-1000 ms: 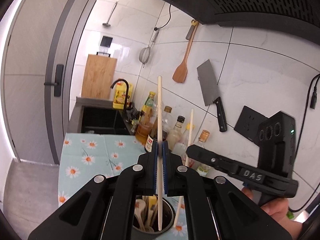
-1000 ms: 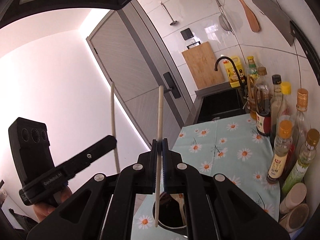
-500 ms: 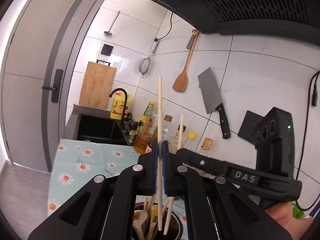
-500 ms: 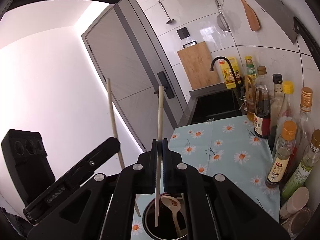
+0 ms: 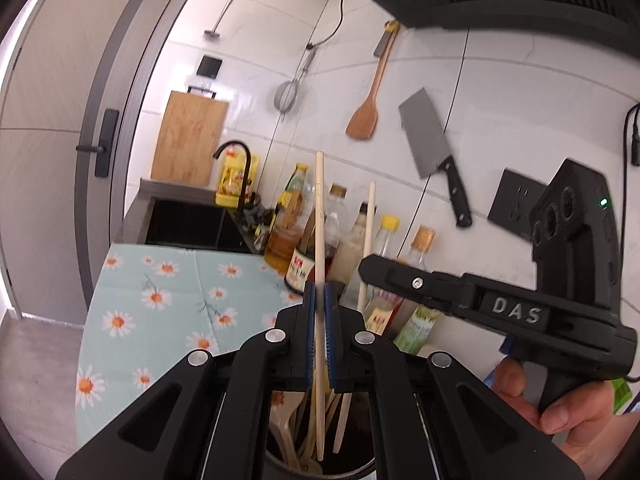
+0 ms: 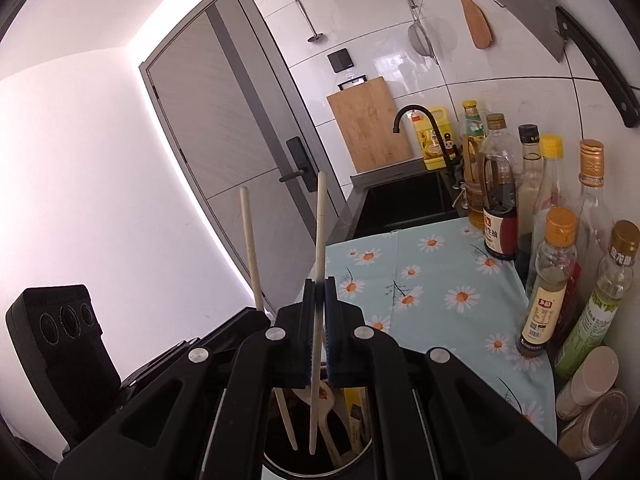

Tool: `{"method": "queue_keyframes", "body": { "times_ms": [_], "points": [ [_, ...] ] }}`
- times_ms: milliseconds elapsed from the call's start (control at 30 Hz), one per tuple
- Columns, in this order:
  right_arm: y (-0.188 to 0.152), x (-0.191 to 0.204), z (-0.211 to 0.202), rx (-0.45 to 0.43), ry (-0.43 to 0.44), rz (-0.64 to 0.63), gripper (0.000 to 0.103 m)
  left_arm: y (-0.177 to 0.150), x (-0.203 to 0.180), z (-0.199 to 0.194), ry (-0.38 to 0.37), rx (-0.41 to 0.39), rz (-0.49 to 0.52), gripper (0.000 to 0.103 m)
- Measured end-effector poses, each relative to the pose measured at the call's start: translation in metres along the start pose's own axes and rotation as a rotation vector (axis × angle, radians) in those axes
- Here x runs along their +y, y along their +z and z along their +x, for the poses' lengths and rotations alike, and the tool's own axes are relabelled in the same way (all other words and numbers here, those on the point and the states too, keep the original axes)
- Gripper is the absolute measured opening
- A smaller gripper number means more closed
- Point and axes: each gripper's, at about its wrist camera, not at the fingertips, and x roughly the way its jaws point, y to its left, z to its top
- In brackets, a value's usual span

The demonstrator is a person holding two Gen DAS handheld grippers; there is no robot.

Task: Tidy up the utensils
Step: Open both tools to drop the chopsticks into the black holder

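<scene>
Your left tool [image 5: 319, 300] is clamped on a pale chopstick [image 5: 319, 216] standing nearly upright, its lower end inside the utensil holder [image 5: 352, 470] at the worktop's near edge. Your right tool [image 6: 319, 294] pinches a second chopstick [image 6: 320, 224], likewise upright with its tip down in that holder. Both tools tilt slightly downward. Your right hand [image 5: 560, 404] grips a handle lettered "DAS". A red-labelled sauce bottle [image 6: 500, 204] stands by the wall.

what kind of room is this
A home kitchen, most likely: a sink with a black tap, a cleaver and wooden spatula hanging on the tiled wall, and sauce bottles lined up on the counter.
</scene>
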Motion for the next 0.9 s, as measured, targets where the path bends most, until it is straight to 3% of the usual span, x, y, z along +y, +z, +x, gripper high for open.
{"method": "queue_keyframes", "body": {
  "times_ms": [300,400,433,500,733,800,900],
  "points": [
    [-0.02,0.006,-0.001,0.016,-0.026,-0.005,0.007,-0.017,0.003,-0.002,0.0,0.063,-0.013,0.004],
    [-0.024,0.004,-0.007,0.021,-0.024,0.019,0.021,-0.02,0.001,-0.008,0.011,0.065,-0.005,0.005],
    [-0.024,0.004,-0.008,0.028,-0.029,0.02,0.021,-0.021,0.0,-0.01,0.014,0.067,-0.006,0.005],
    [-0.027,0.005,-0.012,0.034,-0.037,0.018,0.021,-0.023,0.0,-0.011,0.022,0.082,-0.013,0.012],
    [-0.029,0.011,-0.044,0.011,-0.05,0.04,0.021,-0.02,-0.007,-0.035,0.02,0.077,-0.017,0.014],
    [-0.033,0.016,-0.056,0.008,-0.06,0.032,0.021,-0.018,-0.01,-0.043,0.013,0.076,-0.015,0.024],
    [-0.039,0.024,-0.071,0.008,-0.089,0.016,0.021,-0.016,-0.013,-0.057,-0.003,0.08,-0.012,0.026]
  ]
}}
